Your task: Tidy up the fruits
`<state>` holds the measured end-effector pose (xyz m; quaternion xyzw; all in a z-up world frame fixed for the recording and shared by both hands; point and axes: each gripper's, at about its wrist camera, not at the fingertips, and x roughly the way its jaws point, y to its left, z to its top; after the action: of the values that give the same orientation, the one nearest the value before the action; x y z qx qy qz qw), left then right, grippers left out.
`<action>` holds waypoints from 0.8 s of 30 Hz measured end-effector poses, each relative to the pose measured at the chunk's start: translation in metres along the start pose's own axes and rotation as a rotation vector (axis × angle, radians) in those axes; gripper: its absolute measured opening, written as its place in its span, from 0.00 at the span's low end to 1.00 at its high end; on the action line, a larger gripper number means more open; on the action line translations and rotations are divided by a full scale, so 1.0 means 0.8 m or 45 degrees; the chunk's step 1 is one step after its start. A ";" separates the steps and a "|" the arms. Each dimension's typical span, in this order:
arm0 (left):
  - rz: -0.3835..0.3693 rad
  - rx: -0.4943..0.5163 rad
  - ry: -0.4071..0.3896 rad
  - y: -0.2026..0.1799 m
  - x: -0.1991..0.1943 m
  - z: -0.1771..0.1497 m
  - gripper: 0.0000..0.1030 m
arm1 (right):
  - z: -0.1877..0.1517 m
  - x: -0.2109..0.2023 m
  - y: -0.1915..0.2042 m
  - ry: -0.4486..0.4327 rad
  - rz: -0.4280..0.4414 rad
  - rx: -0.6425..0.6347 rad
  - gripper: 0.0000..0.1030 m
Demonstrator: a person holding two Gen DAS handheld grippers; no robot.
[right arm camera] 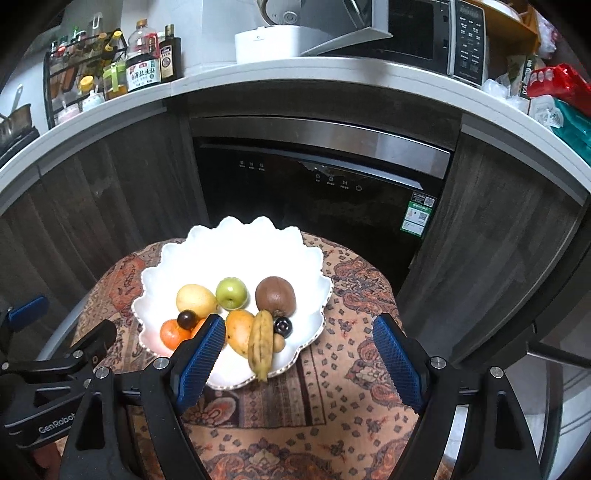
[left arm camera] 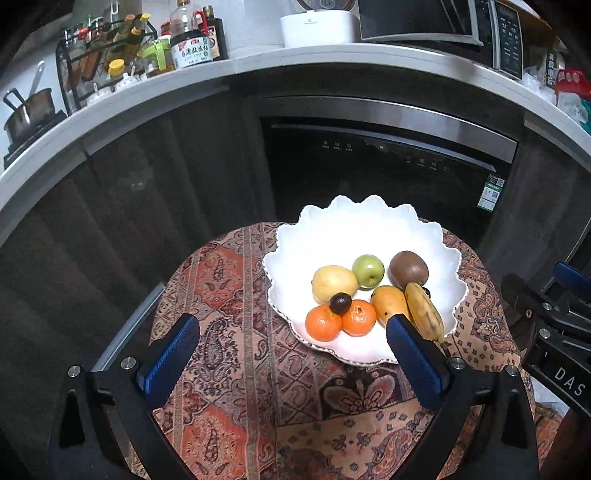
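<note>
A white scalloped bowl [left arm camera: 369, 229] [right arm camera: 236, 251] sits on a round table with a patterned cloth [left arm camera: 236, 332] [right arm camera: 354, 295]. In it lie a yellow pear [left arm camera: 334, 283], a green apple [left arm camera: 367, 270], a kiwi [left arm camera: 409, 269], a mango [left arm camera: 389, 301], a banana [left arm camera: 424, 314], two oranges [left arm camera: 323, 322] and a dark plum [left arm camera: 340, 302]. My left gripper [left arm camera: 291, 332] is open and empty, hovering in front of the bowl. My right gripper [right arm camera: 299, 339] is open and empty, just in front of the bowl, over its near rim.
A dark dishwasher [left arm camera: 388, 162] stands behind the table under a white counter [left arm camera: 258, 61]. On the counter are bottles and a spice rack [left arm camera: 110, 55], a pot [left arm camera: 29, 110], a white appliance [left arm camera: 317, 29] and a microwave [left arm camera: 443, 26].
</note>
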<state>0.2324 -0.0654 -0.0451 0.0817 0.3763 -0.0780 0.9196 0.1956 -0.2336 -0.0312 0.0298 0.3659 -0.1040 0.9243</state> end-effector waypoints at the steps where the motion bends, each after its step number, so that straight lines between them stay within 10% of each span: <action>1: 0.004 0.002 -0.004 0.000 -0.005 -0.002 1.00 | -0.003 -0.004 -0.001 -0.002 0.001 0.003 0.80; 24: 0.014 -0.021 -0.029 0.012 -0.099 -0.079 1.00 | -0.067 -0.093 -0.005 -0.062 0.046 0.014 0.80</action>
<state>0.1359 -0.0362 -0.0329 0.0752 0.3661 -0.0708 0.9248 0.1057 -0.2174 -0.0196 0.0391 0.3422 -0.0902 0.9345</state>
